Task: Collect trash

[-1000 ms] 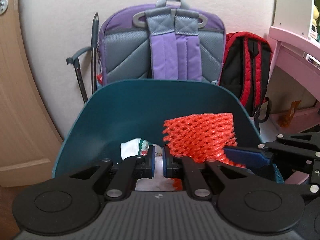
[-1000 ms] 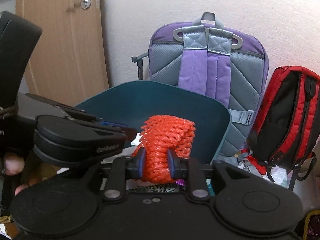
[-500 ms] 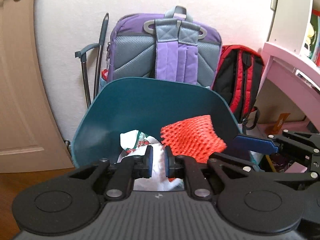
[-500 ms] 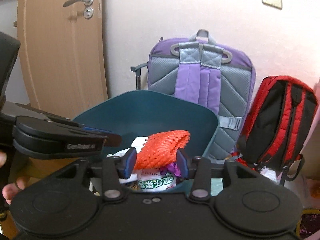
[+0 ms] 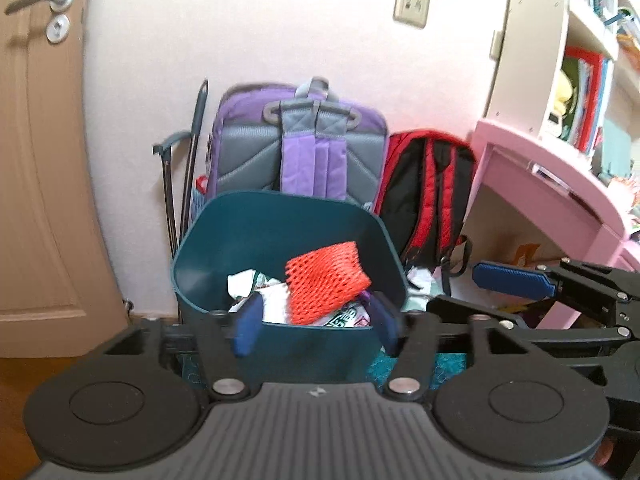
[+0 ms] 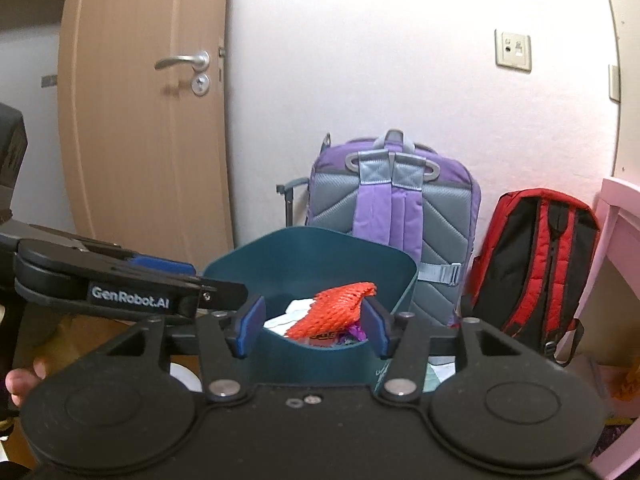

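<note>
A teal trash bin [image 5: 280, 232] stands on the floor against the wall, also seen in the right wrist view [image 6: 360, 256]. An orange foam net [image 5: 326, 280] [image 6: 332, 314] lies on top of the white and printed wrappers [image 5: 244, 282] inside it. My left gripper [image 5: 316, 320] hangs above the bin's near rim, its jaws opening, with nothing gripped. My right gripper [image 6: 313, 326] is beside it at the same height, jaws also opening and empty. Each gripper shows from the side in the other's view: the right one [image 5: 480, 294], the left one [image 6: 192, 278].
A purple and grey backpack [image 5: 304, 152] and a red and black backpack [image 5: 428, 192] lean on the wall behind the bin. A wooden door [image 6: 144, 120] is at the left, a pink desk [image 5: 540, 184] with shelves at the right. A person's thumb [image 6: 20, 380] holds the left gripper.
Both grippers drew back and up from the bin. The right one let go of the orange net, which now lies in the bin. The left jaws went from shut to open.
</note>
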Available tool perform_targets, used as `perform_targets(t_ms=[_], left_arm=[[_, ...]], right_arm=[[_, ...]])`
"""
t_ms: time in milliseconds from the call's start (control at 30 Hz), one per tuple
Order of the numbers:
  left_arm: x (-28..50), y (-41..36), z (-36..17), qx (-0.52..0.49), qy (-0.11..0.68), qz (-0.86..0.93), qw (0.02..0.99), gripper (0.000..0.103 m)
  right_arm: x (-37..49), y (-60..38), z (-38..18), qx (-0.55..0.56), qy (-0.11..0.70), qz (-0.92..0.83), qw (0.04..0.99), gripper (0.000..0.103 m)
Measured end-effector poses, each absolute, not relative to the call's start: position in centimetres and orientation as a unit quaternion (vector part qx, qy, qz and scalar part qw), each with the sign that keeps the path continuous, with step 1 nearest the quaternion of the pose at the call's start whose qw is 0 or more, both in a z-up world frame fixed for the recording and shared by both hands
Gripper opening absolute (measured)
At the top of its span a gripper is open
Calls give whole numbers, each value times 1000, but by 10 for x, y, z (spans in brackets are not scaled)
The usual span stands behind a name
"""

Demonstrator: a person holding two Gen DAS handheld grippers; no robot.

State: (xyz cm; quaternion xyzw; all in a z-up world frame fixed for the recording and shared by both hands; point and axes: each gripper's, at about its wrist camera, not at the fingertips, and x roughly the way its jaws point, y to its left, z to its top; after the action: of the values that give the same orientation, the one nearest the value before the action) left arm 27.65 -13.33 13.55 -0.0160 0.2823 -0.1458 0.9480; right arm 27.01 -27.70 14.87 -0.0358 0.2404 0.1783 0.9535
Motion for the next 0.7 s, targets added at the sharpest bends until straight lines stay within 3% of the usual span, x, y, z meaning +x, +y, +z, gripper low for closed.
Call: perform_targets(t_ms=[100,233,400,533,700], left_arm=[[256,-130,143,-24,272,-154,950,61],[226,-130,151,-13,244,-157,957,79],[189,-128,153,-12,220,-158,962,84],[166,-125,150,-12,204,-147,968,99],[141,-123,145,-6,184,-129,974,103]], right_arm=[[251,-281,156,-28,229,182,956,53],[224,-286,163,-12,213,185,959,54],[197,-291,166,7,199,195,960,55],[178,-296,165,27,194,205,959,56],[159,-293,161,25,187,214,958,56]])
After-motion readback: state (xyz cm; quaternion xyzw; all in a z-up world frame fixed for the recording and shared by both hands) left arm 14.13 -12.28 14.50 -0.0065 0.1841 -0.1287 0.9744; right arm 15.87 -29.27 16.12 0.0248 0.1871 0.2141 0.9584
